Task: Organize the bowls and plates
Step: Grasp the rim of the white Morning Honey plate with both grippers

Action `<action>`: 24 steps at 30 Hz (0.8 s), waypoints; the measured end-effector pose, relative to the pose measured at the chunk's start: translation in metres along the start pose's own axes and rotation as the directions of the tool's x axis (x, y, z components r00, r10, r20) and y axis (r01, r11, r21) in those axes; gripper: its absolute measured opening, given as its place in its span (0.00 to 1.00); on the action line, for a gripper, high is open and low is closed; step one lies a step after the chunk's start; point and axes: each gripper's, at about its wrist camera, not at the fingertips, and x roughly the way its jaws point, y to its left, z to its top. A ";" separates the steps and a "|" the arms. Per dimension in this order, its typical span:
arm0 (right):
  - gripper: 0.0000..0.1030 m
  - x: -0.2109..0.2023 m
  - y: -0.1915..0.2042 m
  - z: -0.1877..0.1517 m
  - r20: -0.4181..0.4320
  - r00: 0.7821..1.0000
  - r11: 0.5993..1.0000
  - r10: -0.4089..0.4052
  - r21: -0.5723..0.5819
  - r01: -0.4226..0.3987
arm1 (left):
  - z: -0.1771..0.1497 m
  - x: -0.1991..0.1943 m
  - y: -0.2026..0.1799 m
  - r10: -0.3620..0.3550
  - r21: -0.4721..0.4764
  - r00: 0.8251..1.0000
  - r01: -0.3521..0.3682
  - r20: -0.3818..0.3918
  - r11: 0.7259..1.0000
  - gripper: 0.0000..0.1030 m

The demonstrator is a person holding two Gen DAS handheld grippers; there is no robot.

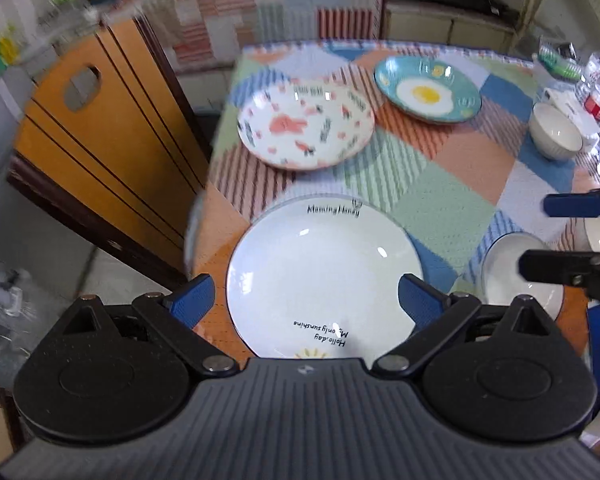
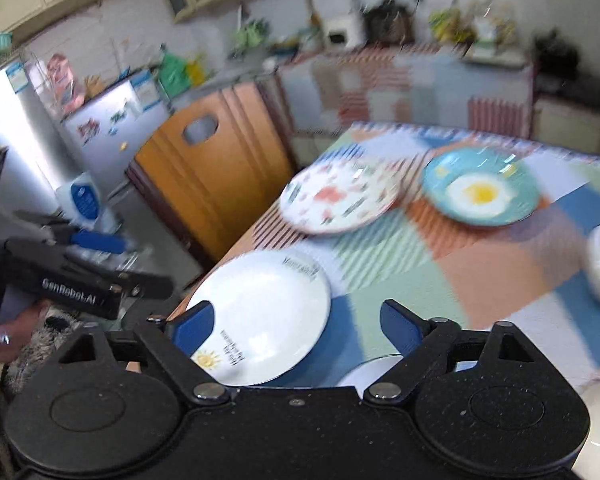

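- Hovering over the white plate [image 1: 320,276] near the table's [image 1: 452,160] front edge, the left gripper [image 1: 306,300] is spread wide — empty.
- Right gripper [image 2: 296,328] gapes wide too, above a blue-rimmed bowl [image 1: 508,276] beside that plate.
- Farther back sit a pink-patterned plate [image 1: 304,124], an egg plate [image 1: 426,90] and a cream bowl [image 1: 556,130].

White plate [image 1: 324,276] with black lettering and a yellow sun. White plate with pink and black prints [image 1: 305,125]. Teal plate [image 1: 427,89] with a fried-egg picture. Cream bowl [image 1: 556,131]. Tabletop [image 1: 452,184] cloth in patchwork: orange, green, blue, stripes. Blue gripper pads [image 1: 416,300].
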 end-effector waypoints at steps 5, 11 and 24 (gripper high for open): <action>0.87 0.052 -0.003 -0.003 -0.118 0.989 0.995 0.093 0.037 -0.089 | -0.003 0.056 0.018 0.047 0.109 0.999 -0.047 -0.005 0.993 0.83; 0.81 0.096 -0.023 -0.009 -0.229 0.969 0.994 0.091 0.083 -0.074 | -0.011 0.110 0.045 0.005 0.042 0.989 0.001 -0.147 0.999 0.82; 0.35 0.130 -0.039 -0.010 -0.307 0.942 0.984 0.134 0.153 -0.090 | -0.019 0.134 0.064 -0.088 -0.067 0.969 0.074 -0.230 0.995 0.45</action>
